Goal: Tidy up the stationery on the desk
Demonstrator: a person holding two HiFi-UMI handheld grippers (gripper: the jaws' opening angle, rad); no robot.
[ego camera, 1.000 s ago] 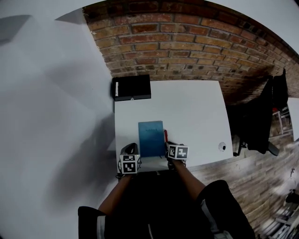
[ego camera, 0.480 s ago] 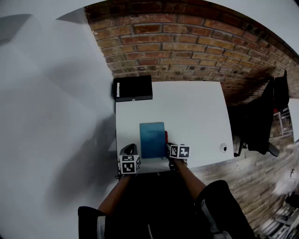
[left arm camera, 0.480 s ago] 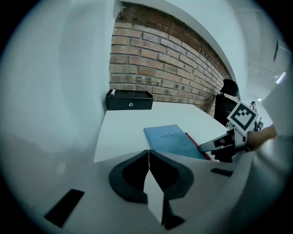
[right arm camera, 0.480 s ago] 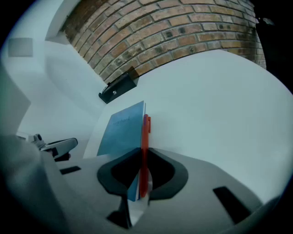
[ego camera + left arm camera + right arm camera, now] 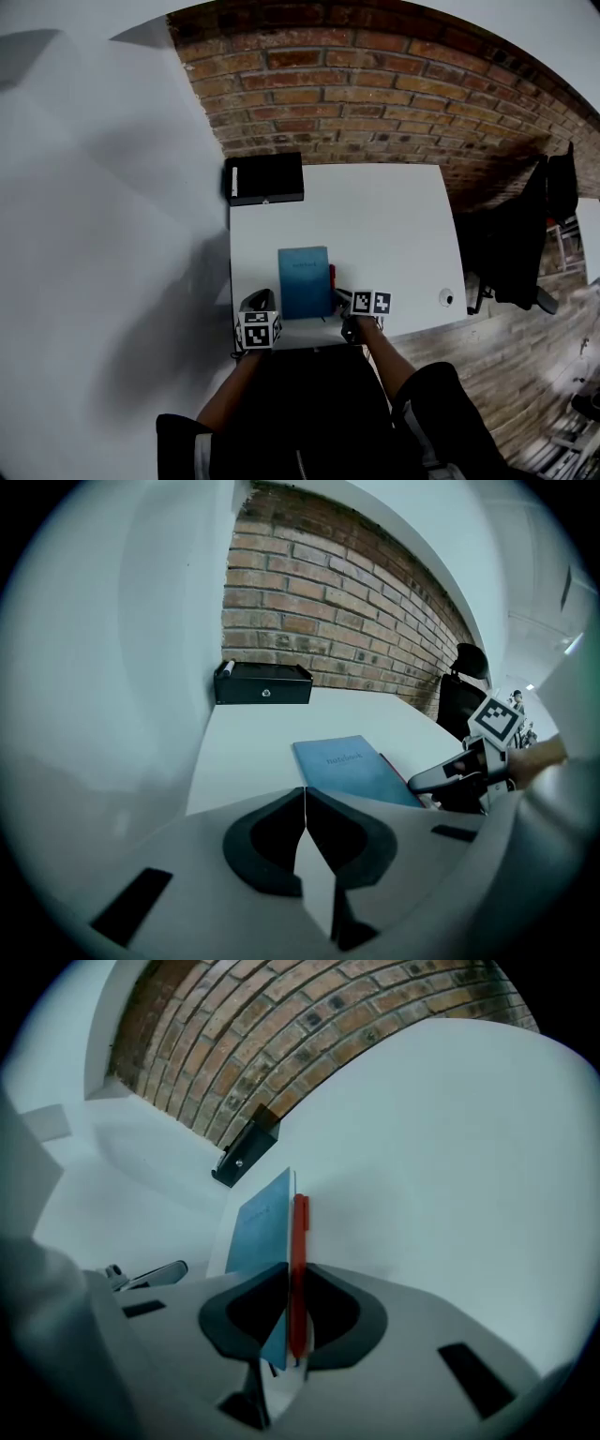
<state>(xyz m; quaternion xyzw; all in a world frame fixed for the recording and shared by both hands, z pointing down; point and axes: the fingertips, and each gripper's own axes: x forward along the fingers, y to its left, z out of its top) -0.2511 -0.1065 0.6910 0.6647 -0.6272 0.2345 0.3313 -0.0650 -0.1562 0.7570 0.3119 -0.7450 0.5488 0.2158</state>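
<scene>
At the near edge of the tabletop (image 5: 394,225) the left gripper (image 5: 305,808) has its jaws pressed together on nothing. The right gripper (image 5: 293,1279) has its jaws almost together, and they seem to pinch the near end of the red pen (image 5: 300,1232). The pen lies on the tabletop, just beside the right edge of the blue notebook (image 5: 305,281), which lies flat a little further in. At the far left corner stands a black box (image 5: 264,178), against the brick wall.

I judge the tidying to be at its beginning: nothing is put away yet, and the pen is only being taken. The pen and the notebook are both left to place.

I count one pen, one notebook, one box and two grippers.
</scene>
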